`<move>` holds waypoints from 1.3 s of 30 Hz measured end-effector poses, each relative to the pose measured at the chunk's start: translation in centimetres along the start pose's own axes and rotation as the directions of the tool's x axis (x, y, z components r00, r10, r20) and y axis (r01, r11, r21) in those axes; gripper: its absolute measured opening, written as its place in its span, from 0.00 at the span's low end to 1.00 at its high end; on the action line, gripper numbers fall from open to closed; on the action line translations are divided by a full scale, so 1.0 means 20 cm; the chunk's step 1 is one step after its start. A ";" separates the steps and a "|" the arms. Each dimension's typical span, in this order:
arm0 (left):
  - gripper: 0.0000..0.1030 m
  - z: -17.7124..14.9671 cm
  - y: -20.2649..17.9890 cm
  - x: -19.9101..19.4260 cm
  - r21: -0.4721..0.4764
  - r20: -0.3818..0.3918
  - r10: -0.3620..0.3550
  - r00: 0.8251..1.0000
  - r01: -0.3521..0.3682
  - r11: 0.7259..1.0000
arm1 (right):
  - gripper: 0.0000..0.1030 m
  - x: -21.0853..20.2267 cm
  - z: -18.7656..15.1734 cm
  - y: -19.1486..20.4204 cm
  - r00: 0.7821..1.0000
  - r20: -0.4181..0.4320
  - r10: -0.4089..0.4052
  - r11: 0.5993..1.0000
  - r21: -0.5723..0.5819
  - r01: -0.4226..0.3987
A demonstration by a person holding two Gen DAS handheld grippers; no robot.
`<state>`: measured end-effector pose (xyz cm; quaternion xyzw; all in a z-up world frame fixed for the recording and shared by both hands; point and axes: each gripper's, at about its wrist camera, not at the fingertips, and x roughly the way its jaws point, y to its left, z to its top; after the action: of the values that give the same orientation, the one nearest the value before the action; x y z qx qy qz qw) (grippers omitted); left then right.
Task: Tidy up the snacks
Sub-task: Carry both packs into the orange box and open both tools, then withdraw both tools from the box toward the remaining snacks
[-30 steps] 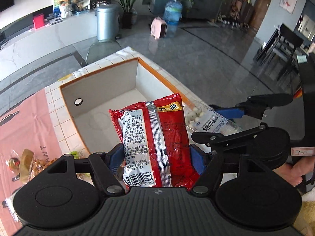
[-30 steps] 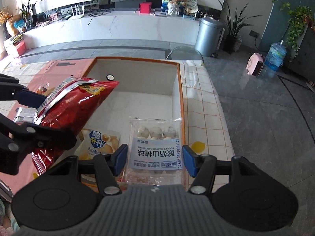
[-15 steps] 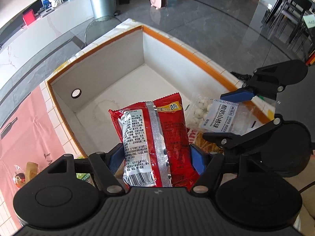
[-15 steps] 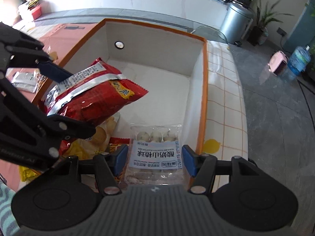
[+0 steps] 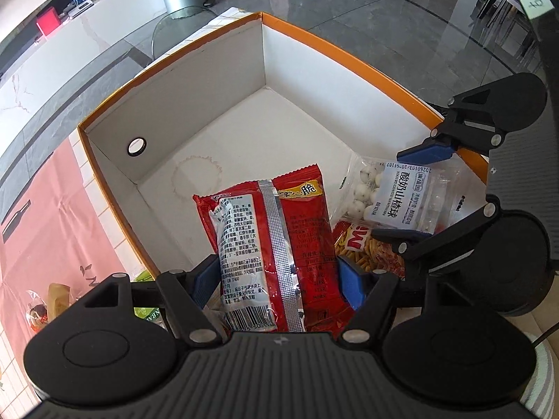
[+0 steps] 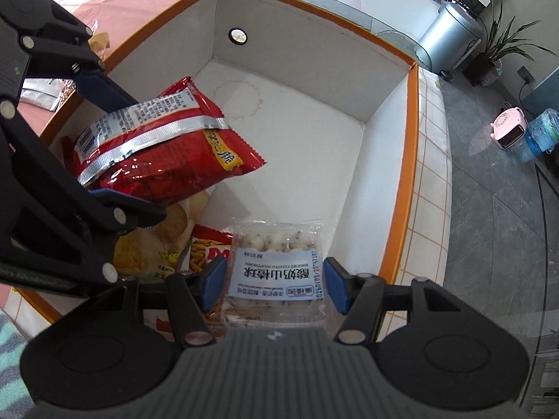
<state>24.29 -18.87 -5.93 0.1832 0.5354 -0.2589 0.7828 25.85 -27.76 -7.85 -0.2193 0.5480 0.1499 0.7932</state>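
You were at the placing step: both snacks hung inside the white, orange-rimmed box [image 5: 195, 111], so the next move called for lowering them onto the bare floor and letting go. The box already held a chip bag [image 6: 153, 248] and a red pack of sticks [image 6: 206, 248] at its near end; the far end lay bare. Your left gripper [image 5: 279, 276] was clamped on the red bag [image 5: 279, 241]. Your right gripper [image 6: 272, 281] gripped the clear pack of white balls [image 6: 276, 265] beside it.
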 end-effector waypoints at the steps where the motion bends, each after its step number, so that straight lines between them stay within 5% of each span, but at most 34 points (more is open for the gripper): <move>1: 0.80 0.00 0.00 0.00 0.002 0.001 0.002 1.000 -0.002 1.000 | 0.57 0.00 0.00 0.00 1.000 -0.005 -0.002 1.000 -0.003 0.002; 16: 0.85 -0.03 0.00 -0.19 -0.034 0.107 -0.001 0.994 0.005 0.999 | 0.64 -0.13 0.02 0.01 0.998 -0.004 -0.059 0.998 -0.018 0.059; 26: 0.85 -0.16 0.02 -0.47 -0.120 0.251 0.083 0.964 -0.054 0.991 | 0.66 -0.37 -0.06 0.06 0.986 0.092 -0.139 0.984 0.124 0.127; 39: 0.85 -0.54 0.13 -0.76 -0.296 0.360 0.187 0.914 -0.077 0.952 | 0.67 -0.66 -0.26 0.33 0.937 0.329 -0.118 0.906 0.422 -0.034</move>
<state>13.31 -7.58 4.48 0.0542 0.3886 -0.1587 0.9060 13.84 -24.73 1.71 -0.0249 0.4137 0.0470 0.9089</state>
